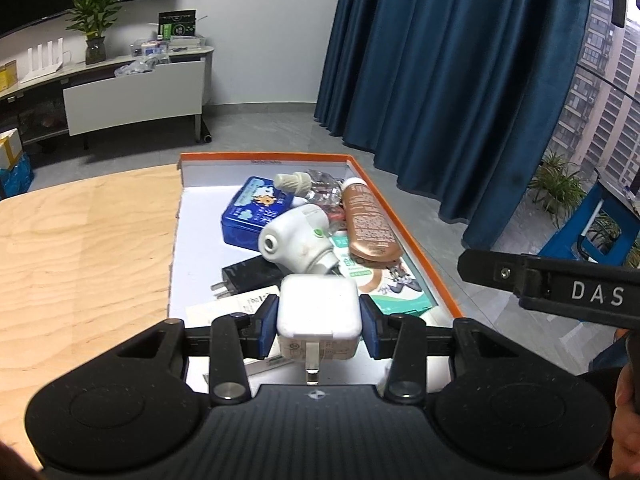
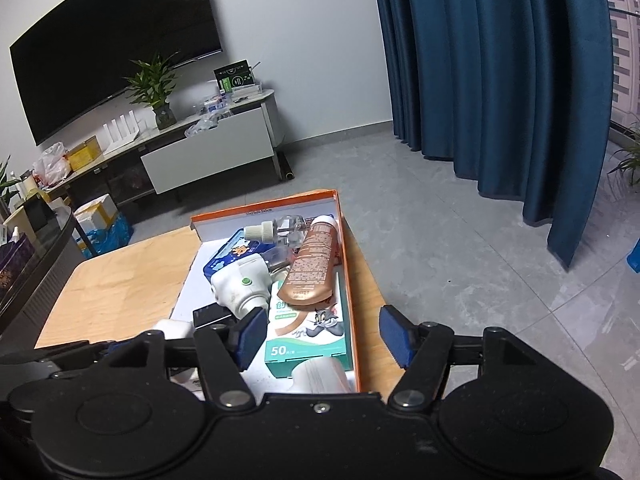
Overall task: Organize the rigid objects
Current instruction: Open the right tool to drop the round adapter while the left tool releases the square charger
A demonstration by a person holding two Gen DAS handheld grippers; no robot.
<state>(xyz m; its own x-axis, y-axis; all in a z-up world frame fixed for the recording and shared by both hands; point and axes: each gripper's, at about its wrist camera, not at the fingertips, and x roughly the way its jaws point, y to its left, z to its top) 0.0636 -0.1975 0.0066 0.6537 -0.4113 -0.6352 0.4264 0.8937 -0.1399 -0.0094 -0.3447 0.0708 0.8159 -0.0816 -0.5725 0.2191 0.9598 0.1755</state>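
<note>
- Left gripper (image 1: 319, 317) clamped on white plug charger (image 1: 318, 307), prongs toward camera, just above near end of orange-rimmed box (image 1: 404, 216).
- Right gripper (image 2: 324, 334) spread wide, empty, over box's near right corner, above plaster carton (image 2: 316, 334).
- Brown tube (image 1: 370, 224) along right wall.

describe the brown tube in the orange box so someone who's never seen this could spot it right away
Find the shallow orange-rimmed box at the wooden table's edge nearest the blue curtain. Along its curtain-side wall lies the brown tube, its flat crimped end resting on a green plaster box. It is the only copper-brown, glossy item; its neighbours are white, blue or clear.
</note>
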